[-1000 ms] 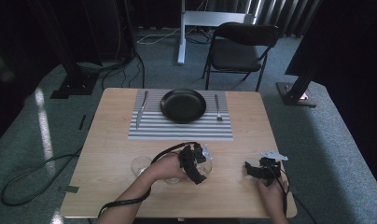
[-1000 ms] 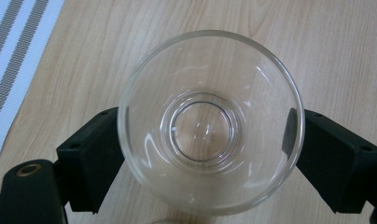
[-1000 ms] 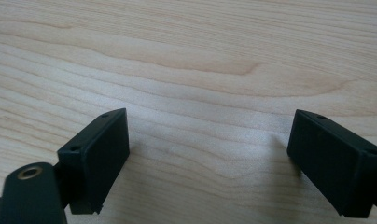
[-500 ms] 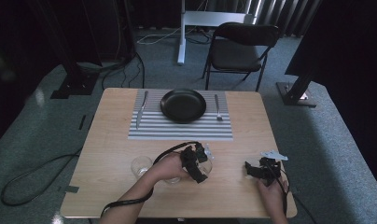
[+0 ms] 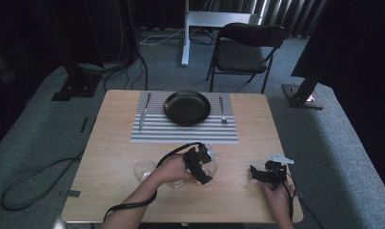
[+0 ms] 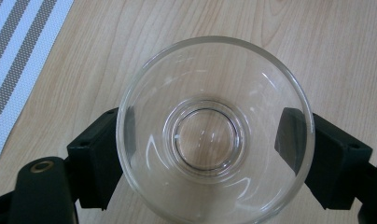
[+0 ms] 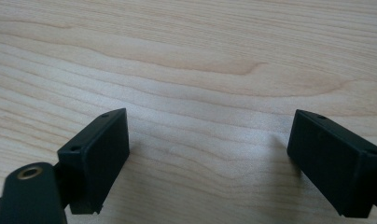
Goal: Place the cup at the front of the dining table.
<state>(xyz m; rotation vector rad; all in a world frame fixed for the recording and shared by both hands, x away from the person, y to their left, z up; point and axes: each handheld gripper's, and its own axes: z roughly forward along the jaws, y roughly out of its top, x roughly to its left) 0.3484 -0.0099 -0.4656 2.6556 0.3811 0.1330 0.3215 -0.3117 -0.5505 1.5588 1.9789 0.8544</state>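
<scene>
Wooden table point(image 5: 109, 191) — bearing a striped placemat point(image 5: 181, 133) at the far side, with black plate point(image 5: 187, 108), knife point(image 5: 143, 111) and fork point(image 5: 222, 109) on it. Near edge: left gripper point(image 5: 204, 164), pinching a clear glass tumbler point(image 6: 214, 126) — pads pressed on either side of its wall, glass upright on the bare wood. Second glass point(image 5: 144, 168) just beside the left hand. Right gripper point(image 5: 262, 172) well apart, spread wide, nothing between.

a recording studio or lab, not a home: the wooden counter point(image 5: 124, 191) stands on grey carpet amid black stand bases point(image 5: 76, 88), loose floor cables point(image 5: 28, 183) and dark curtains. a folding chair point(image 5: 245, 50) and a staged place setting, striped mat point(image 5: 181, 133) with black plate point(image 5: 187, 108), confirm a test arrangement.
</scene>
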